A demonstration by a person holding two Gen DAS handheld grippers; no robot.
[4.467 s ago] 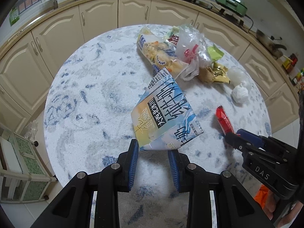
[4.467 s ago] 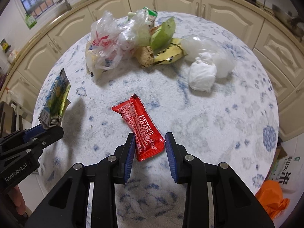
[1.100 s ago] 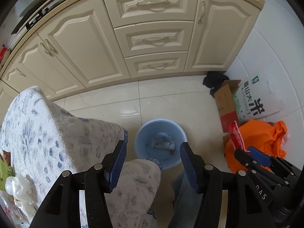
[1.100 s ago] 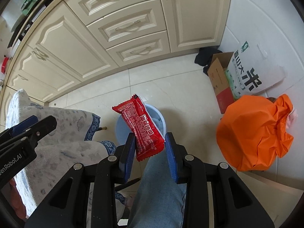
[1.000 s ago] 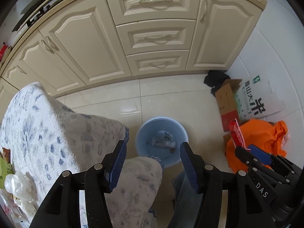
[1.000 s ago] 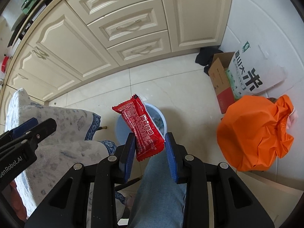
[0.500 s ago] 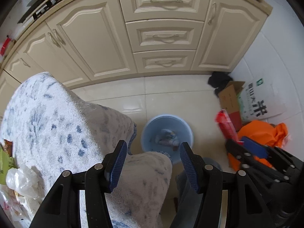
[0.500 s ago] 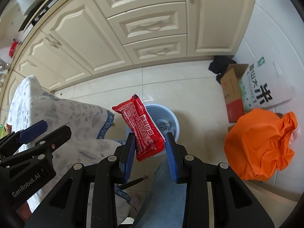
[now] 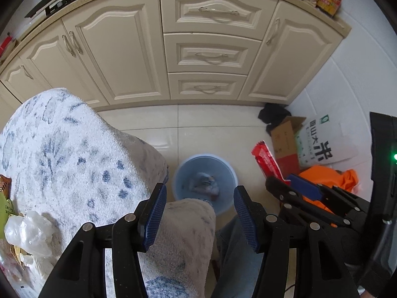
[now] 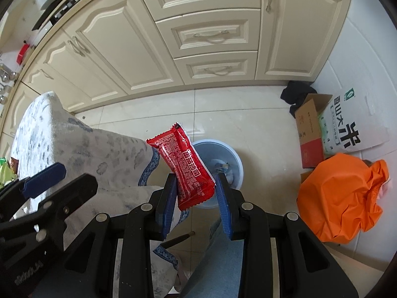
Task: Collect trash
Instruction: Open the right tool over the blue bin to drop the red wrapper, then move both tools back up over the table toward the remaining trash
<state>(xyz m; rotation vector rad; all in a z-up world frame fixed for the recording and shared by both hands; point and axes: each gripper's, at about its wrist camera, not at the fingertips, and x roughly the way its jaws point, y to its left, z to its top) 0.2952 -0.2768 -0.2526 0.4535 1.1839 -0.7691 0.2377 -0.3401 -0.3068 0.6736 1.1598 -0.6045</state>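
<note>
Where the left wrist camera looks steeply down, the left gripper [image 9: 198, 206] has its blue-padded jaws standing apart with nothing between them, above the draped edge of a table covered by a white cloth with blue flower print [image 9: 74, 154]. Past the jaws a light blue bin [image 9: 182, 173] stands on glossy cream floor tiles [image 9: 211, 134], with crumpled rubbish lying in its bottom. Cream cabinets [image 9: 119, 49] with a stack of three drawers [image 9: 211, 54] run along the back under a countertop. At the table's left edge lies a crumpled clear plastic bag [image 9: 29, 233]. To the right, the right gripper [image 9: 285, 181] holds a red snack wrapper [image 9: 266, 159], near a cardboard box [image 9: 285, 144], a white printed sack [image 9: 320, 139] and an orange bag [image 9: 327, 176]. From the right wrist camera, the right gripper [image 10: 196, 186] is clamped on the lower end of the red snack wrapper [image 10: 186, 161], which sticks up tilted to the left, in front of the light blue bin [image 10: 230, 156] on the floor tiles [image 10: 235, 114]. The left gripper [image 10: 57, 176] shows at lower left over the cloth [image 10: 74, 149]. The cardboard box [image 10: 310, 129], white printed sack [image 10: 347, 124] and orange bag [image 10: 342, 193] sit at right by the wall, and a leg in blue jeans [image 10: 223, 260] shows below.
</note>
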